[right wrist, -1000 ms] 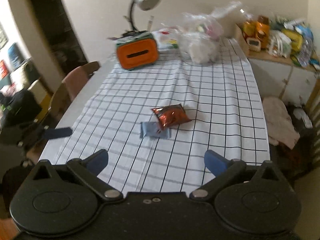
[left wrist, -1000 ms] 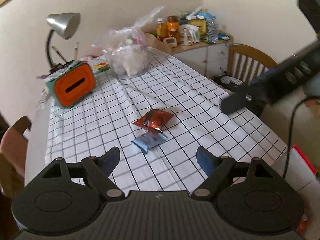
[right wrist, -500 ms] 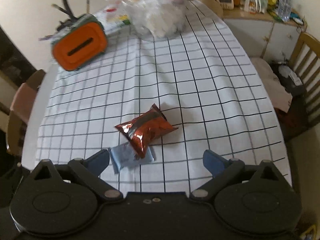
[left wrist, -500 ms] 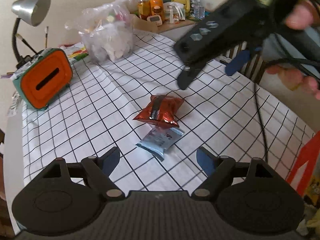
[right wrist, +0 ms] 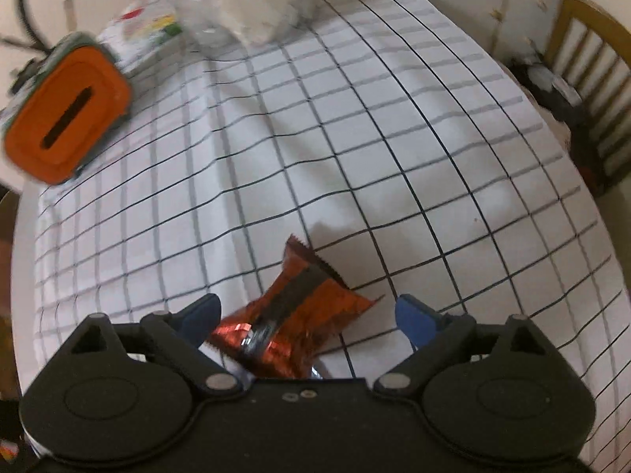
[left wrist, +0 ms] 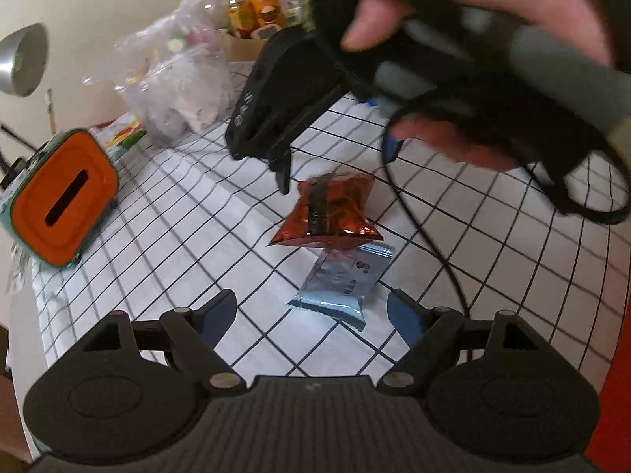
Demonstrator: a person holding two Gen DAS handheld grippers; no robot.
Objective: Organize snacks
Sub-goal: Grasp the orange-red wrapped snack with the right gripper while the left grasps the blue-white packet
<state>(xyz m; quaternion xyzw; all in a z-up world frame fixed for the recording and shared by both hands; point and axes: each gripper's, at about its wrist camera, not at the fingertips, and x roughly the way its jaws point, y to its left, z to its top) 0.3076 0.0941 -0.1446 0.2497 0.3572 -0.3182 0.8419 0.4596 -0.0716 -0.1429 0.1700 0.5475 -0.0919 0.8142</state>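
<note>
A shiny red-orange snack packet lies on the checked tablecloth, overlapping a light blue snack wrapper just in front of it. My left gripper is open and empty, low over the cloth, with the blue wrapper just ahead of its fingers. My right gripper is open, and the red packet lies between its spread fingers without being squeezed. In the left wrist view the right gripper body and the hand holding it hover over the red packet. The blue wrapper is almost hidden in the right wrist view.
An orange container with a slot stands at the left of the table. A clear plastic bag of items sits at the back. A lamp, a cabinet with bottles and a wooden chair surround the table.
My right gripper has moved down and forward until the red packet lies between its fingers. My left gripper has come closer to the blue wrapper.
</note>
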